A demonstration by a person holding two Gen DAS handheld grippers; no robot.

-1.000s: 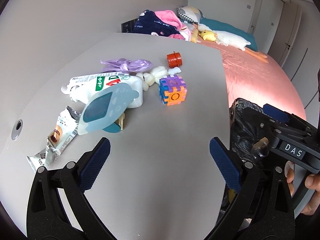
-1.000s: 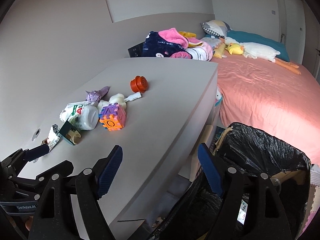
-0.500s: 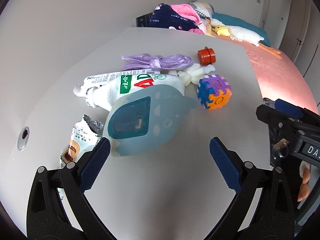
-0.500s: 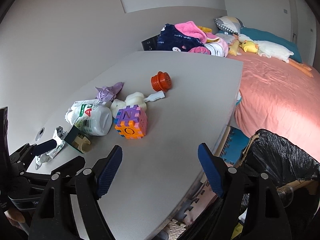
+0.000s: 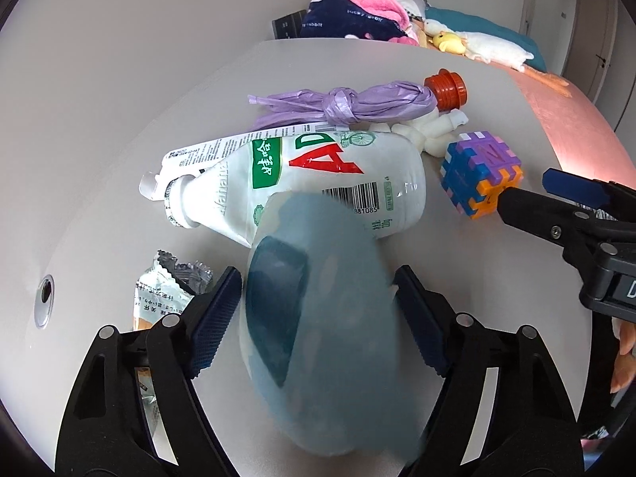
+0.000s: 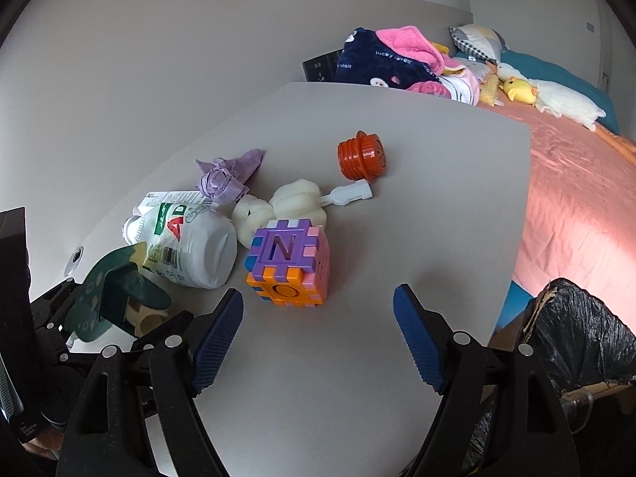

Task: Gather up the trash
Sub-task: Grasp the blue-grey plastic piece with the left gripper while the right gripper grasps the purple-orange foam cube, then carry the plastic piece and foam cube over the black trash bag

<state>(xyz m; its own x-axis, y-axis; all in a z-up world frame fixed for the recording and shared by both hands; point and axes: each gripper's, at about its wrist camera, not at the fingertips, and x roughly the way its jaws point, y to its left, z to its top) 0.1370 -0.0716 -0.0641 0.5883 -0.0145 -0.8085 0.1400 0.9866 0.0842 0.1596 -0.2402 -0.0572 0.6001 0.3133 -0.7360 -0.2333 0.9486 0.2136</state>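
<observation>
**Left fingers closing around blue card on table**

Left gripper: jaws closing, partly open. A pale blue card with a dark window stands between the pads; whether the pads touch it yet, cannot tell. From the right wrist view the same card stands upright on a cream base.

At 12 o'clock from the card, touching it: a white bottle lying on its side, neck toward 9 o'clock, label peeling. At 9 o'clock, behind the left finger: a torn snack wrapper. Beyond the bottle, at 12: a knotted purple bag. At 1 o'clock: an orange cap, a cream toy, and a purple-and-orange cube.

Right gripper: jaws wide, nothing between them. The cube sits just beyond its pads at 11 o'clock. All on a grey table. At 4 o'clock, off the table edge: a bin with a black liner. A pink bed lies at 2 o'clock.
</observation>
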